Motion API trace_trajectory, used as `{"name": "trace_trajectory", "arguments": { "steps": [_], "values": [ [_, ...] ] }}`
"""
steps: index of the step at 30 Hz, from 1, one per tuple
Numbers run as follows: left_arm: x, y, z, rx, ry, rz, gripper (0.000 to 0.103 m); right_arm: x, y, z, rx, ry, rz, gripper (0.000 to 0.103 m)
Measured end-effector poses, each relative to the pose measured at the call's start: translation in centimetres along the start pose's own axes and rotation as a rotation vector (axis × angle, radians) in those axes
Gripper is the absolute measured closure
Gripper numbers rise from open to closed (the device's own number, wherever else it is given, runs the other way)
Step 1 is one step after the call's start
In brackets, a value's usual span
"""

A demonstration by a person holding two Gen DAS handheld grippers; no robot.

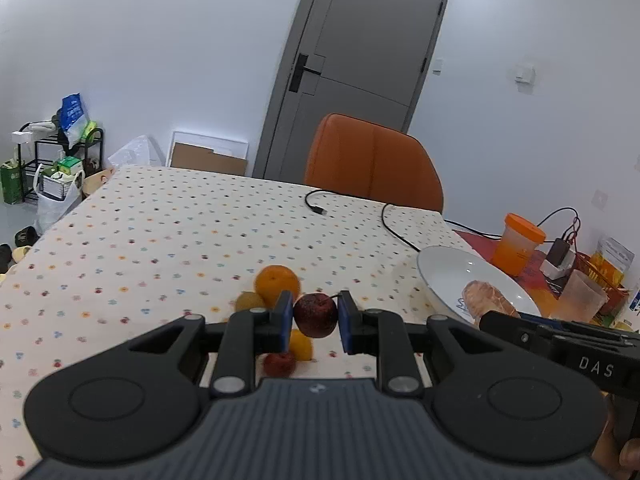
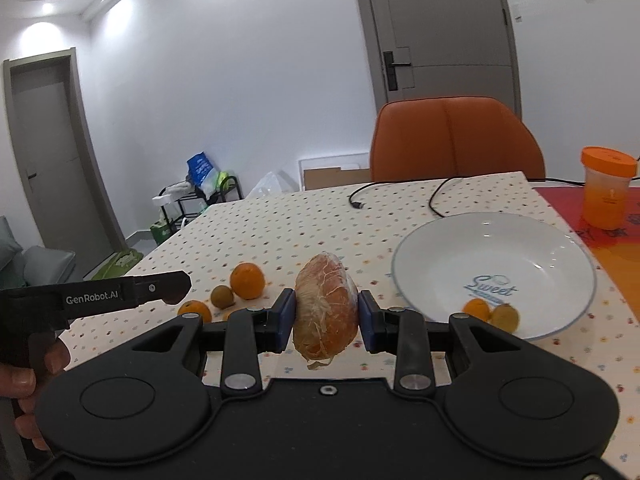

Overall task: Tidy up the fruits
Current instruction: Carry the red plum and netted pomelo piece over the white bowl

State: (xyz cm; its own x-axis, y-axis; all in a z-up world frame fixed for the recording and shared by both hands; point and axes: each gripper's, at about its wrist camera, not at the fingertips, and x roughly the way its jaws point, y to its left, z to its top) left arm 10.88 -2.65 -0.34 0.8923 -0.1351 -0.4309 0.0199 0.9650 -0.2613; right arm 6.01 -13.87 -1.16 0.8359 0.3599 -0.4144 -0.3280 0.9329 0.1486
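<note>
My left gripper is shut on a dark red apple, held above the dotted tablecloth. Below it lie an orange, a brown-green fruit, a small yellow fruit and a small red fruit. My right gripper is shut on a peeled orange piece in clear wrap, held left of the white bowl. The bowl holds a small orange and a yellowish fruit. The bowl also shows in the left wrist view.
An orange-lidded cup stands on a red mat right of the bowl. A black cable lies at the table's far side. An orange chair stands behind the table. More loose fruits lie left of the right gripper.
</note>
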Motion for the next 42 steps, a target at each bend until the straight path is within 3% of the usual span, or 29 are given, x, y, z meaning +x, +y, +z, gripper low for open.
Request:
{"name": "trace_trajectory", "arguments": {
  "steps": [42],
  "values": [
    [4.7, -8.6, -1.3, 0.114, 0.064, -0.111, 0.081, -3.2, -9.7, -1.9, 0.162, -0.073, -0.120, 0.071]
  ]
}}
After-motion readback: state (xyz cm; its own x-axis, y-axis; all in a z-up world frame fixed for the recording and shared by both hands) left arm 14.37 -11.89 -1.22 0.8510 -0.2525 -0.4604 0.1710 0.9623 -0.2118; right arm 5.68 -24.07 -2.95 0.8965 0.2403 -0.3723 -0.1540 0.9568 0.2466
